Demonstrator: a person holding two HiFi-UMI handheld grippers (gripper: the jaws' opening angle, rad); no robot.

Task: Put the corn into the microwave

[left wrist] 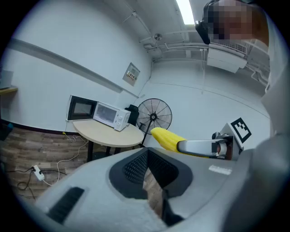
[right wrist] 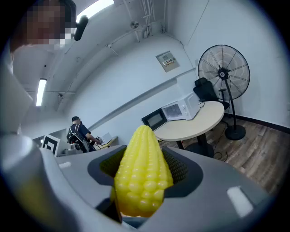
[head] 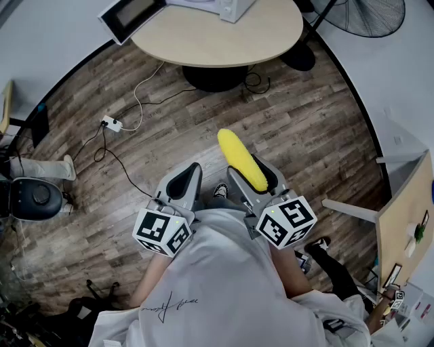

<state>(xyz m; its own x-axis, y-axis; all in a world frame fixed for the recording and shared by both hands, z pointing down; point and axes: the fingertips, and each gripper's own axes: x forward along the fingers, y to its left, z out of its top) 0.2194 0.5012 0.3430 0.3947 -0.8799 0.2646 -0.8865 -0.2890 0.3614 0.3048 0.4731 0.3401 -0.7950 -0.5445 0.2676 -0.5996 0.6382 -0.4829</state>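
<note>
Corn (head: 241,159) sits pinched in the right tongs (head: 252,177), its pointed end reaching well past the tips, held in the air over the wood floor and well apart from the microwave (head: 224,8) on the round surface (head: 217,41); the left tongs (head: 184,181) are pressed together with nothing between them. The step in hand looks like the carry across the room; it probably goes best with the pinch kept firm, since only the cob's rear part is gripped and the long free end could lever loose; keeping the cob close to level and leading with the tip should suit the cavity. The dark-windowed panel (head: 125,17) beside the microwave looks like its door swung open, so the free left tongs may only need to steady or shut it, though I cannot be sure from here. By count: one corn; one microwave; one surface; two tongs; one fan (head: 366,13); one power strip (head: 112,124) on the floor.
</note>
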